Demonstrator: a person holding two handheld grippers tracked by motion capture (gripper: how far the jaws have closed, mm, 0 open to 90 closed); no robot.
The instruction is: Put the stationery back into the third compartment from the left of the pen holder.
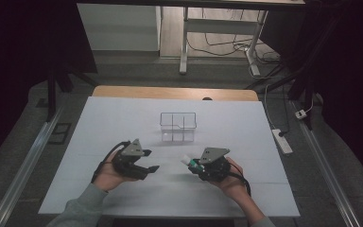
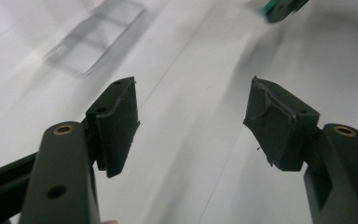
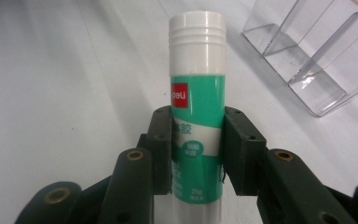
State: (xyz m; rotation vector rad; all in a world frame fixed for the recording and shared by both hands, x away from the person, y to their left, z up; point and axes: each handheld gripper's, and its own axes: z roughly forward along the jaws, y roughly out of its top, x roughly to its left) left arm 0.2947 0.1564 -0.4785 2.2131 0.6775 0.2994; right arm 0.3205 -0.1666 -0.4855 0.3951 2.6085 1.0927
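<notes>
White sheet (image 1: 123,123) covers wooden table; dark room around, cables on floor beyond. Clear divided organizer (image 1: 178,126) stands mid-sheet, beyond both grippers. Left gripper (image 1: 152,168) held in left hand (image 1: 108,174), jaws spread wide, nothing between pads (image 2: 116,126). Right gripper (image 1: 192,164) held in right hand (image 1: 234,182), jaws clamped on green-and-white glue stick (image 3: 197,107); white cap points away from hand, toward left gripper. Organizer just beyond stick in right gripper view.

Glue stick (image 3: 197,107): green body w/ white cap, red logo patch, white label band. Gripper jaws black; plates on top grey. Divided box (image 1: 178,126) beyond the stick: clear. Table cover (image 1: 123,123) white, wood edge behind box. Sleeve (image 1: 78,210) grey.
</notes>
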